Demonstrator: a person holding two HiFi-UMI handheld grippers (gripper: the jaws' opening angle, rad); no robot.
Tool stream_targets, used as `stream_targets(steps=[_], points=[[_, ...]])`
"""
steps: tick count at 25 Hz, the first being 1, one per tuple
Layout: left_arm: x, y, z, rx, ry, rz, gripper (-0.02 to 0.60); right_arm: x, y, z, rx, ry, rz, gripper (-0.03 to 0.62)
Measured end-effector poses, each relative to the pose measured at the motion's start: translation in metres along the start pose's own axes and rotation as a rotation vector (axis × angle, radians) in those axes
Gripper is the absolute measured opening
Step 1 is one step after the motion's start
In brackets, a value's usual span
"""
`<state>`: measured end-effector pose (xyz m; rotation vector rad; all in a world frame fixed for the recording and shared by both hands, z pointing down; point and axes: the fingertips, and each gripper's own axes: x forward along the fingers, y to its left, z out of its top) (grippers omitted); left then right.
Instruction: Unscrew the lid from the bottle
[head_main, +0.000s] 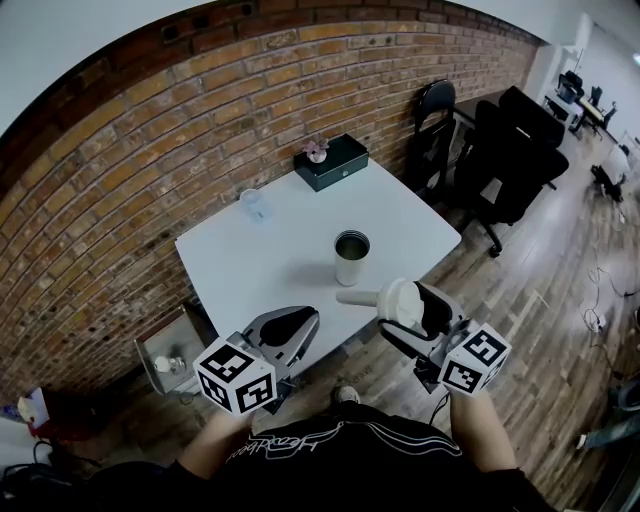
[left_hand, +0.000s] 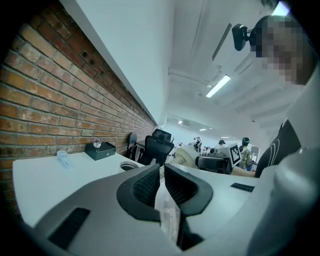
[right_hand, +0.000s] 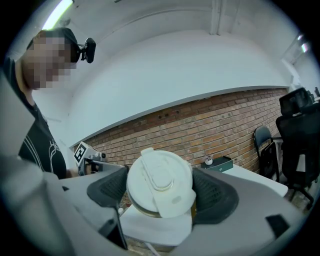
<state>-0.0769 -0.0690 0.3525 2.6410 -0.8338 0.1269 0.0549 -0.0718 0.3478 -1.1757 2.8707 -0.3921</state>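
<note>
Two grippers: the left gripper (left_hand: 161, 169) is sitting closed on nothing; the right gripper (right_hand: 161, 190) is clamping the white lid (right_hand: 159, 179) by its rim.
Bottle: the bottle (head_main: 351, 258) is standing upright and open-mouthed on the table (head_main: 250, 270), apart from both grippers, with nothing holding it.
Progress: the lid is looking fully off.
Risk: the lid is hanging near the table's front edge, so a slack grip could be dropping it to the floor; a passing gripper could be tipping the unheld bottle.
</note>
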Motion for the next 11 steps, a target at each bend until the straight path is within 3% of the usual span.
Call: stream_targets(steps=[11], points=[[0.015,-0.001,0.004,0.005,0.004,-0.012,0.052,-0.004,-0.007,0.001,-0.011,0.009,0.000,0.399]])
